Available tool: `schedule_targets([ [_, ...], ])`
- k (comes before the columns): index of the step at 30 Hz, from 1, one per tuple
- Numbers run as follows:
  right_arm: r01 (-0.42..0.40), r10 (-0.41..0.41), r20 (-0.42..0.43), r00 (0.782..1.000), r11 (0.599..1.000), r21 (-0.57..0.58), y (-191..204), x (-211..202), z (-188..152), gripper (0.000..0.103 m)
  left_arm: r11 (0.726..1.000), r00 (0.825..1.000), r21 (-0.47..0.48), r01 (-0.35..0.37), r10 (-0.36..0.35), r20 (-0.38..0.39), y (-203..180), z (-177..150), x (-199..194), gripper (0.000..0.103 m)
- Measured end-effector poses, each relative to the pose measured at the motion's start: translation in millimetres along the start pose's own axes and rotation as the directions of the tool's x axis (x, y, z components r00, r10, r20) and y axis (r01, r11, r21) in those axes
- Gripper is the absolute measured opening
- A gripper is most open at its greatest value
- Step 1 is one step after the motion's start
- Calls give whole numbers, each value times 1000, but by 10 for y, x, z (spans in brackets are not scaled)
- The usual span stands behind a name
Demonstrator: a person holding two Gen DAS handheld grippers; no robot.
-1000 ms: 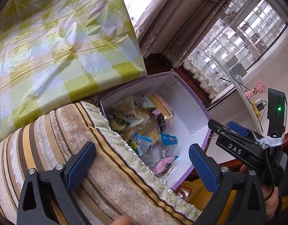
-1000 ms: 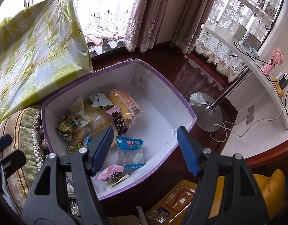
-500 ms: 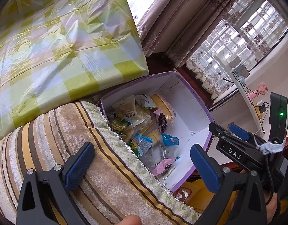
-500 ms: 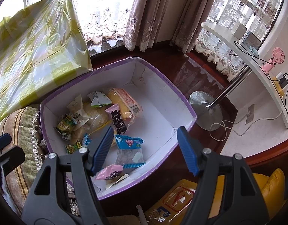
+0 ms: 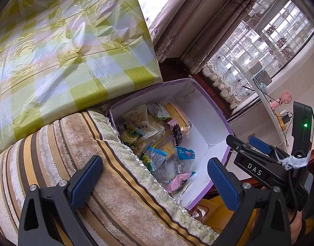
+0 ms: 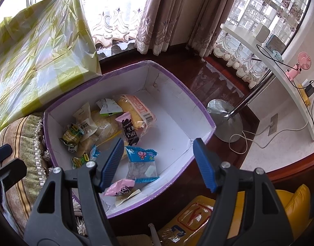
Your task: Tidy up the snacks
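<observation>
Right now the right gripper [image 6: 157, 164] hangs low in the middle of the right wrist view with its two blue pads far apart and nothing between them, so it is ready to take hold of something but has hold of nothing. It sits just above the near edge of the purple box [image 6: 200, 110], most likely because that is where the snacks are. Close under it lie a blue packet [image 6: 141, 155] and a pink packet [image 6: 120, 187], on the white floor of the box. Further up and to the left, more snacks are heaped together: a black and pink chocolate bar [image 6: 130, 131], a long yellow cake [image 6: 134, 108] and a green packet [image 6: 72, 136]. The right half of the box floor is bare. The left gripper [image 5: 153, 181] is at the bottom of the left wrist view, also wide apart and holding nothing, over a striped cushion [image 5: 60, 143] beside the box; it seems to be waiting out of the way. A checked plastic cover [image 5: 54, 41] fills the upper left. The snacks already lie in the box, so this could be a tidy-up nearly done, or a box about to be sorted.
</observation>
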State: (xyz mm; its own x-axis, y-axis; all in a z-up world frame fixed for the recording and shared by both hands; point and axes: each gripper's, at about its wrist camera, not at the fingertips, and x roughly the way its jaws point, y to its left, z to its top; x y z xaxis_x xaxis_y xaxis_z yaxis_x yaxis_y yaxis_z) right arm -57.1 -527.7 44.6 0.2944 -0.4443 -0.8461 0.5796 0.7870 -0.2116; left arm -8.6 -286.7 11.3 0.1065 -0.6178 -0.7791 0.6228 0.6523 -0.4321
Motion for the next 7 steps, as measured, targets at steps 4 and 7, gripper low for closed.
schedule_targets([
  [4,-1,1,-1,1000,1000,0,6,3,-8,73,1000,1000,12,-18,18,-6,-15,0,5,103],
  [7,-1,1,0,1000,1000,-2,2,12,-19,73,999,999,28,-33,34,-7,-37,-4,5,103],
])
